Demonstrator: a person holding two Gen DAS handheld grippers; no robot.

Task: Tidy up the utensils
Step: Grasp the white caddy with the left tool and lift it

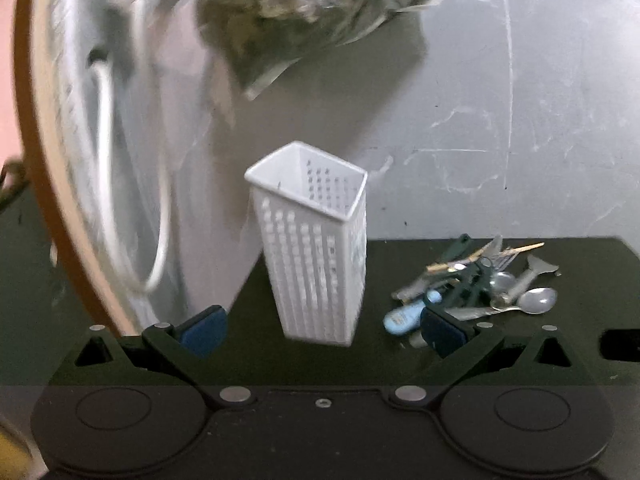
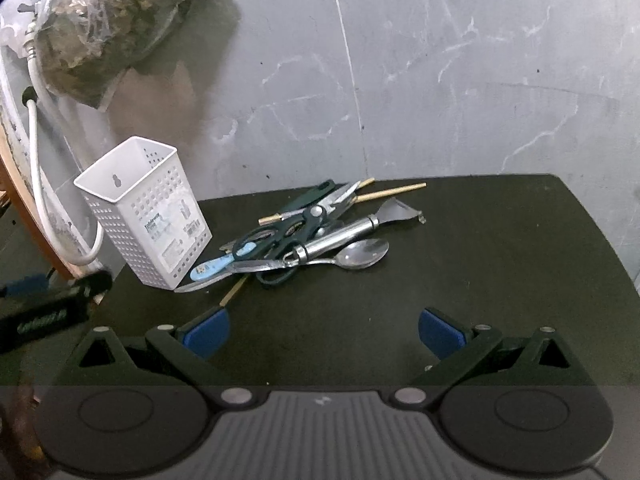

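Both tongs, left tongs (image 1: 322,330) and right tongs (image 2: 323,332), gape empty; white caddy (image 2: 144,212) waits upright, utensil pile (image 2: 312,232) heaped just beside it for loading.

Left gripper (image 1: 322,330) jaws spread wide, nothing held. White perforated caddy (image 1: 316,248) stands just ahead between the fingers, untouched. Utensil pile (image 1: 476,284) ahead-right on dark table (image 1: 580,272), near right finger.

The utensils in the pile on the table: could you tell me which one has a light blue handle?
The light-blue-handled utensil at the pile's left end, nearest the white holder. The scissors have dark handles; the spoon is bare metal.
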